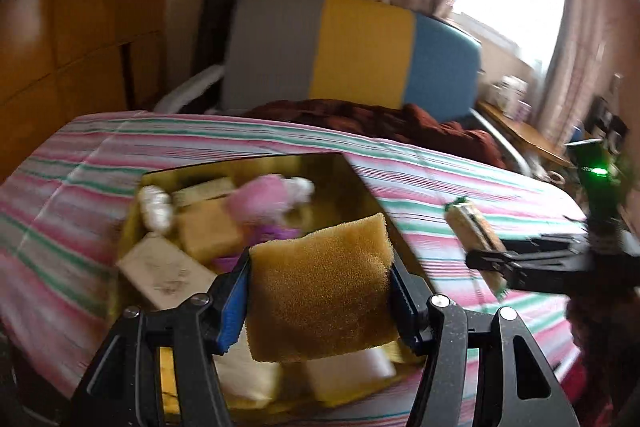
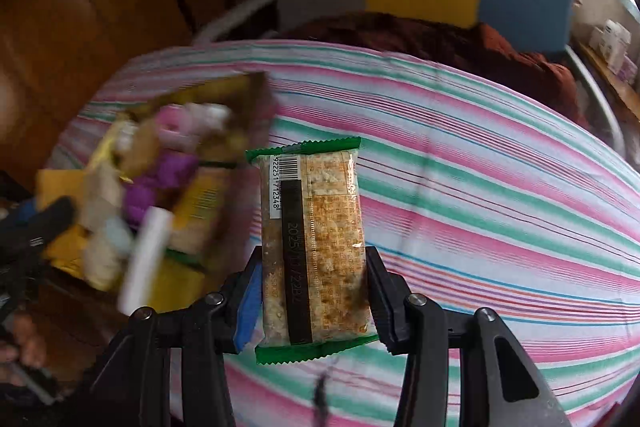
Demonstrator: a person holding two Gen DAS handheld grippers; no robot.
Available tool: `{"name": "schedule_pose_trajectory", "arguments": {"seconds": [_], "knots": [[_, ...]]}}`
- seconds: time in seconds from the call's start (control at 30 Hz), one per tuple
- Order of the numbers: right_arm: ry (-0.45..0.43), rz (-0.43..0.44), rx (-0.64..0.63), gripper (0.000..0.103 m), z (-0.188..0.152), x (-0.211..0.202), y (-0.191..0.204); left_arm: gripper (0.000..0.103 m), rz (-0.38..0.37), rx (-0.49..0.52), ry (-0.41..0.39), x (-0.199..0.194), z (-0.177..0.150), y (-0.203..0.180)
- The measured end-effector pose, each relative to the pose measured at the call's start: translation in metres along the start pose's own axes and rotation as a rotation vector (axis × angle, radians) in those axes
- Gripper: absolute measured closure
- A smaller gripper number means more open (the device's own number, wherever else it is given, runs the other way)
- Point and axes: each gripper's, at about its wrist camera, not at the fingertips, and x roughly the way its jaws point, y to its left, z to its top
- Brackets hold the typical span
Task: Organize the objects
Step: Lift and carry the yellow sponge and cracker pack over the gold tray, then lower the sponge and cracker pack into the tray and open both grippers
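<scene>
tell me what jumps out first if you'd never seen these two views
The left gripper clamps a yellow-brown sponge just above a gold box crammed with soaps and a pink toy. To its right, the right gripper pinches a green-edged snack bar packet over the pink-and-green striped bedsheet.

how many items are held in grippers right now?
2. The sponge is clamped in the left gripper over the gold box; the snack packet is clamped in the right gripper above the striped sheet.
</scene>
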Motion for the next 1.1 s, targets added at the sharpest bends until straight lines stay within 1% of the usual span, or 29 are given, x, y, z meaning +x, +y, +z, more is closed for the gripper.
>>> {"name": "schedule_pose_trajectory", "arguments": {"seconds": [0.1,0.17,0.2,0.23,0.3,0.47,0.63,0.87,1.1], "knots": [[-0.004,0.018,-0.027,0.056,0.013,0.012,0.023,0.041,0.042,-0.017,0.007,0.005,0.004,0.011],[-0.006,0.029,-0.041,0.056,0.02,0.015,0.034,0.041,0.052,-0.015,0.001,0.006,0.005,0.014],[-0.008,0.029,-0.046,0.056,0.024,0.017,0.039,0.041,0.063,-0.007,-0.001,0.007,0.006,0.013],[-0.009,0.027,-0.05,0.056,0.032,0.027,0.039,0.041,0.07,-0.002,-0.001,0.009,0.006,0.012],[-0.005,0.025,-0.053,0.056,0.039,0.032,0.046,0.04,0.081,0.002,0.003,0.012,0.007,0.014],[-0.001,0.007,-0.046,0.056,0.06,0.054,0.041,0.04,0.085,-0.011,0.015,0.021,0.01,0.016],[0.009,0.011,-0.047,0.056,0.069,0.068,0.04,0.039,0.089,-0.029,0.033,0.033,0.014,0.02],[0.015,0.025,-0.039,0.055,0.077,0.082,0.04,0.036,0.101,-0.045,0.045,0.046,0.02,0.021],[0.014,0.036,-0.021,0.055,0.076,0.087,0.038,0.031,0.106,-0.05,0.053,0.05,0.018,0.021]]}}
